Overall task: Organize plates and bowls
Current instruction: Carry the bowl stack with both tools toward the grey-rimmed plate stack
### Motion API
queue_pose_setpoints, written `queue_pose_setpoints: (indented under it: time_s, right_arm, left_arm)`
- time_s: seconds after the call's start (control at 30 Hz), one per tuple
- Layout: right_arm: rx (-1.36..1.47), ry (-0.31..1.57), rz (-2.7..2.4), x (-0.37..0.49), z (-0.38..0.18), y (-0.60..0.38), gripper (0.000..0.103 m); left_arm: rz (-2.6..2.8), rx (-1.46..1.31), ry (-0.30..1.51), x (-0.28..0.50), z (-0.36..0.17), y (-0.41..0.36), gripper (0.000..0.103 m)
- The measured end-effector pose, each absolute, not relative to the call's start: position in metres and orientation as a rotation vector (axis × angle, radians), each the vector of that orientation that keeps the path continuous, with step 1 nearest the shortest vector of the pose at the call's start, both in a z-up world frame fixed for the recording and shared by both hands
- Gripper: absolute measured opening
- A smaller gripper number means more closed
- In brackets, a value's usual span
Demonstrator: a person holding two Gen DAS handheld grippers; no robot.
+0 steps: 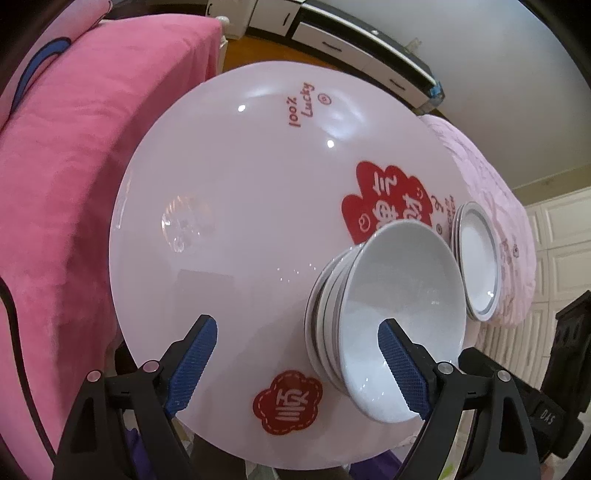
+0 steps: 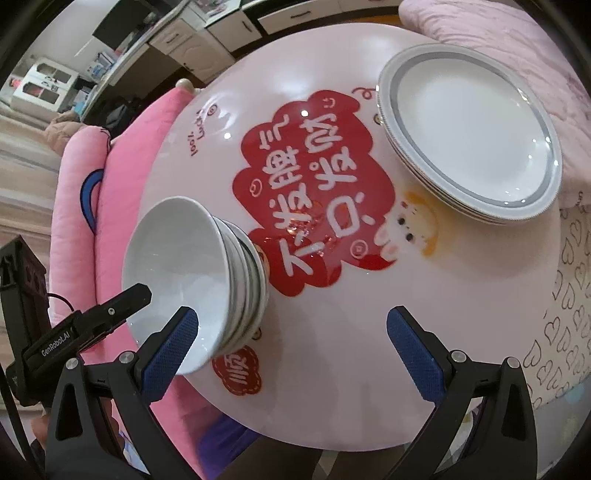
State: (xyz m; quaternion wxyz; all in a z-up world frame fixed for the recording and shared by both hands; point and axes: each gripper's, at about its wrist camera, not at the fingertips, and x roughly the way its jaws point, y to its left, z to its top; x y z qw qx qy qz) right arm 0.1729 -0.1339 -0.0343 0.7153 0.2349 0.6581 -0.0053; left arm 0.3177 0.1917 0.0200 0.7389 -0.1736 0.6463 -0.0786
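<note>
left wrist view shows my left gripper [image 1: 297, 352] spread wide over the round white table [image 1: 240, 184], nothing between its blue pads. the right-hand pad sits in front of the stack of bowls [image 1: 388, 314], but i can't say it touches the rim, and the other pad is well clear over bare tabletop. so i read it as released, not grasping.

from the right wrist camera my right gripper [image 2: 291, 343] is just as wide and empty. its left pad overlaps the near edge of the stack of bowls [image 2: 199, 273] in the picture, and its right pad hangs over the plain table [image 2: 332, 350]. the tip of my other gripper shows at the left, beside the bowls.

as for the job: the white bowls are nested one inside another into a single pile on the near left part of the table, next to the big red print. the stack of plates [image 2: 469, 133], grey-banded, sits on the far right side by the pale pink quilt [image 2: 498, 33], well apart from the bowls. the same stack of plates [image 1: 476, 262] shows in the left wrist view beyond the bowls.

i see no loose plate or bowl anywhere else on the table. my judgement is that the sorting is done or nearly so, with both piles settled and little left but perhaps squaring them.
</note>
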Motion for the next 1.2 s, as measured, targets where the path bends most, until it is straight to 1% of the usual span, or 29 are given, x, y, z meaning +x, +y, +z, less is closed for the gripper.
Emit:
queue_pose_setpoints:
  time_s: [0.3, 0.47, 0.6, 0.7, 0.87, 0.93, 1.03, 1.1, 1.13, 1.2]
  right_arm:
    - [0.458, 1.483, 0.081, 0.192, -0.033, -0.138, 0.103]
    - [0.371, 1.513, 0.189, 0.213, -0.038, -0.137, 0.103]
    - [0.27, 1.508, 0.295, 0.228, -0.032, -0.133, 0.103]
    - [0.236, 1.521, 0.36, 0.236, -0.036, -0.131, 0.103]
    - [0.208, 1.556, 0.419, 0.244, -0.051, -0.122, 0.103]
    - [0.216, 1.575, 0.428, 0.247, -0.058, -0.117, 0.103]
    - [0.223, 1.607, 0.429, 0.251, -0.07, -0.109, 0.102]
    - [0.244, 1.619, 0.436, 0.254, -0.077, -0.105, 0.101]
    - [0.245, 1.63, 0.437, 0.255, -0.082, -0.102, 0.096]
    - [0.257, 1.652, 0.441, 0.257, -0.09, -0.098, 0.086]
  left_arm:
    - [-0.109, -0.421, 1.442, 0.309, 0.018, 0.188, 0.086]
    - [0.013, -0.44, 1.423, 0.303, 0.029, 0.186, 0.086]
    - [0.104, -0.462, 1.399, 0.294, 0.04, 0.178, 0.089]
    - [0.159, -0.469, 1.391, 0.289, 0.042, 0.169, 0.089]
    - [0.204, -0.523, 1.408, 0.283, 0.029, 0.159, 0.089]
    - [0.201, -0.543, 1.416, 0.284, 0.022, 0.159, 0.087]
    - [0.175, -0.561, 1.438, 0.29, 0.012, 0.158, 0.079]
    - [0.153, -0.571, 1.442, 0.298, 0.006, 0.161, 0.068]
    - [0.144, -0.581, 1.44, 0.301, 0.004, 0.161, 0.064]
    - [0.124, -0.622, 1.45, 0.304, -0.004, 0.165, 0.05]
